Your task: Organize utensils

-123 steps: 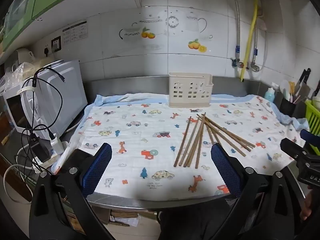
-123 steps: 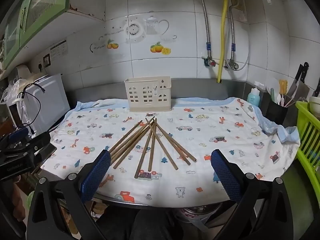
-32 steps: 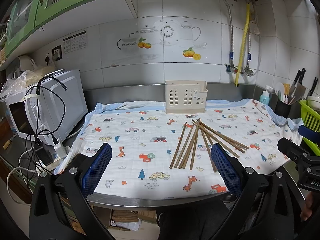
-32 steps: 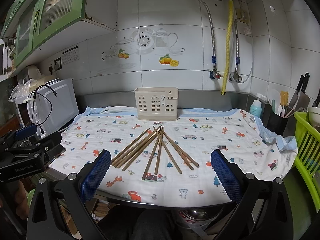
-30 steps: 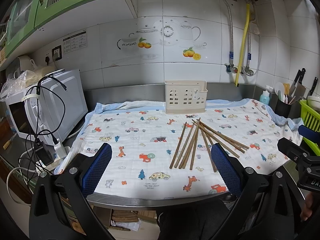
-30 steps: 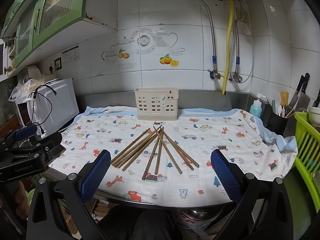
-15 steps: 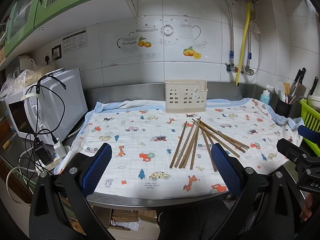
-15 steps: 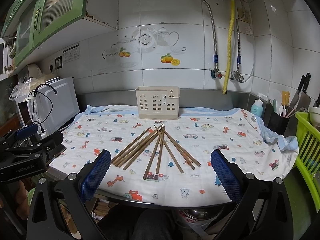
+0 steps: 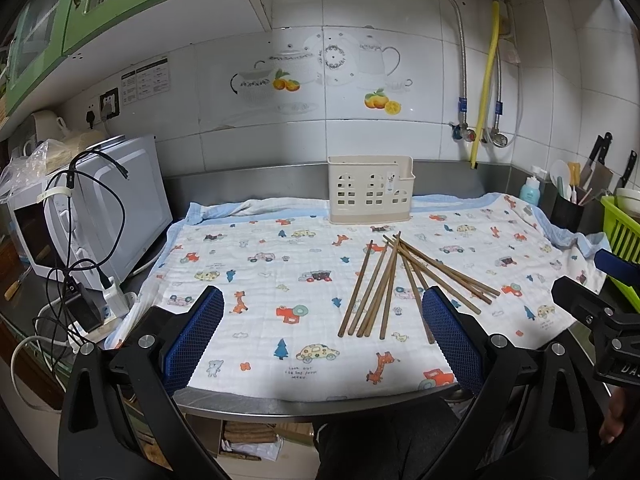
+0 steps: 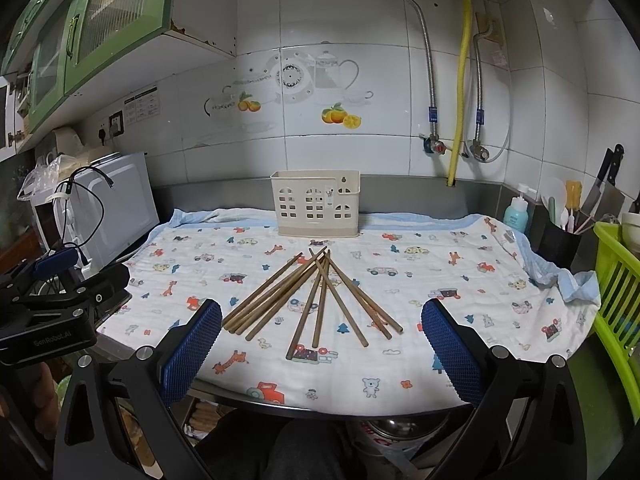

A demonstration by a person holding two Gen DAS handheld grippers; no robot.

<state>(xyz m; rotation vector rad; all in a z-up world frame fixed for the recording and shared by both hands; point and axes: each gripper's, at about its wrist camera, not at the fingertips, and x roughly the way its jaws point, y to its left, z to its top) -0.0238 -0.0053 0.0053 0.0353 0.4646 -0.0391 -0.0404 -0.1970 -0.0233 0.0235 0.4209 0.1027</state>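
Observation:
Several brown wooden chopsticks (image 9: 394, 282) (image 10: 316, 296) lie fanned out on a white cloth with cartoon prints (image 9: 280, 264) (image 10: 420, 280). A beige slotted utensil holder (image 9: 370, 189) (image 10: 316, 203) stands upright behind them near the wall. My left gripper (image 9: 322, 336) hovers open at the counter's front edge, left of the chopsticks, with nothing between its blue pads. My right gripper (image 10: 322, 354) is open too, just in front of the chopstick ends, holding nothing. Each gripper's body shows in the other's view.
A white microwave (image 9: 88, 204) with black cables stands at the left. At the right are a green plastic rack (image 10: 618, 280), a black cup of utensils (image 10: 560, 240), a blue bottle (image 10: 516, 210) and knives (image 10: 610, 184). Pipes (image 10: 460, 92) run down the tiled wall.
Both grippers have risen and drawn back slightly since four seconds ago; over the last second the views barely shift. The chopsticks and holder have not moved.

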